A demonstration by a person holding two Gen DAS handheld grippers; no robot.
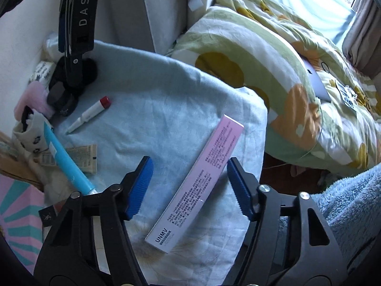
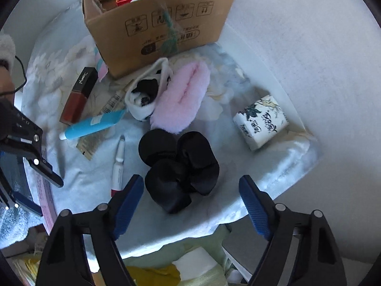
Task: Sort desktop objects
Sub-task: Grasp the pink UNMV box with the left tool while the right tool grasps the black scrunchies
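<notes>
Jaws of both grippers gape empty; pink box lies diagonally between left gripper fingers.

"UNMV" is printed on the pink box; "DAS" runs along the right tool's black arm.

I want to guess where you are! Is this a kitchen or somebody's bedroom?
Most likely a bedroom: a flowery quilt lies rumpled beside the table, curtains hang at a window, and a fluffy pink slipper lies on the table.
</notes>
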